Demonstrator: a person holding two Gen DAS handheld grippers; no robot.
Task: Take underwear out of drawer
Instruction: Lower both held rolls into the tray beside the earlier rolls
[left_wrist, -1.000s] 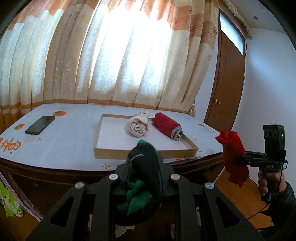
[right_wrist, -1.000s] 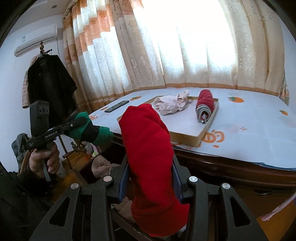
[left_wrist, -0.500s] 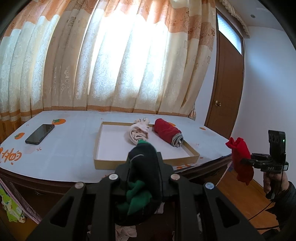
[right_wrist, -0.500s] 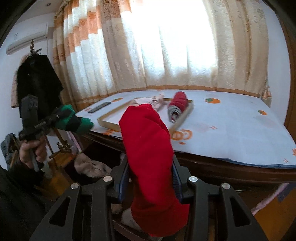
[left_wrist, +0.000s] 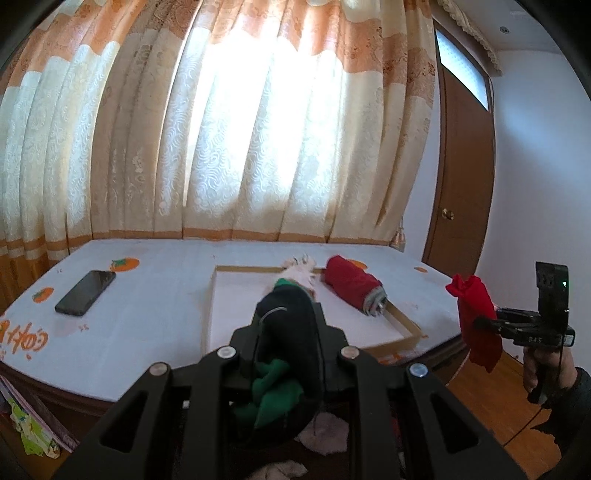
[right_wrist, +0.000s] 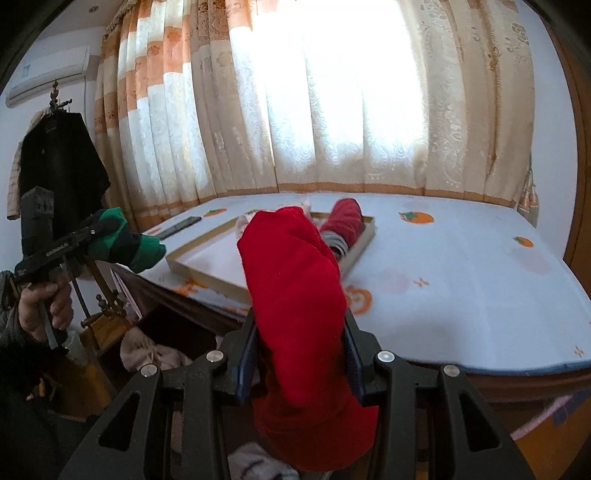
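Observation:
My left gripper (left_wrist: 286, 321) is shut on a black and green piece of underwear (left_wrist: 275, 387), held in the air short of the table's front edge. From the right wrist view the same left gripper (right_wrist: 99, 229) and its green bundle (right_wrist: 125, 247) show at the left. My right gripper (right_wrist: 299, 332) is shut on red underwear (right_wrist: 291, 266), also seen as the red underwear (left_wrist: 476, 310) hanging at the right. A shallow cardboard tray (left_wrist: 208, 306) on the table holds a red roll (left_wrist: 351, 288) and a beige piece (left_wrist: 301, 269).
A phone (left_wrist: 85, 291) lies on the light tablecloth left of the tray. Beige clothes (right_wrist: 155, 354) lie in the dark space under the table edge. A dark coat (right_wrist: 59, 166) hangs at the left, a wooden door (left_wrist: 461, 184) stands at the right, and curtains hang behind the table.
Both hands have shifted with their garments: the left gripper has risen, so the tabletop sits lower in its view. The right view has swung across the table. Both grips are unchanged.

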